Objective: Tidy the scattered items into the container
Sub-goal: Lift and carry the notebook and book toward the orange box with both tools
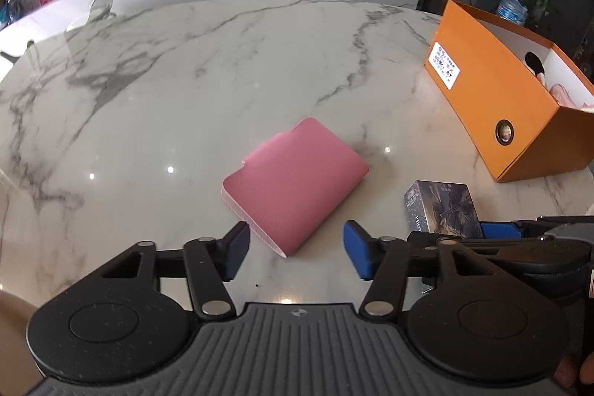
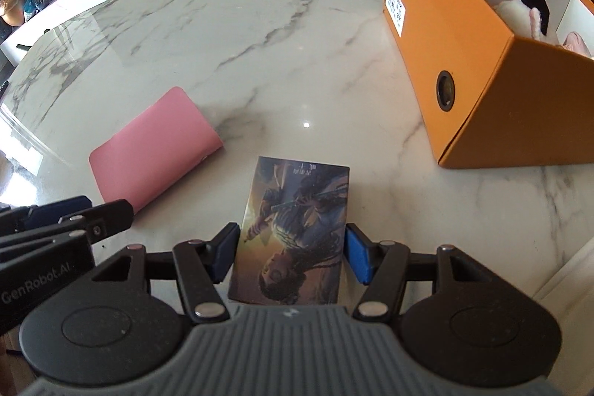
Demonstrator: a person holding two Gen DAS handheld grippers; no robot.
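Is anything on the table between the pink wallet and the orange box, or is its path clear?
Nothing visible blocks it. Bare marble lies between the pink wallet and the orange box. The illustrated box, between the right gripper's fingers, sits nearer the camera, off that line.

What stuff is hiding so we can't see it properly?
- Orange cardboard box: both views, its walls hide most of the fluffy toys inside.
- Dark illustrated card box: left view, right gripper covers its lower part.
- White label: print too small to read.
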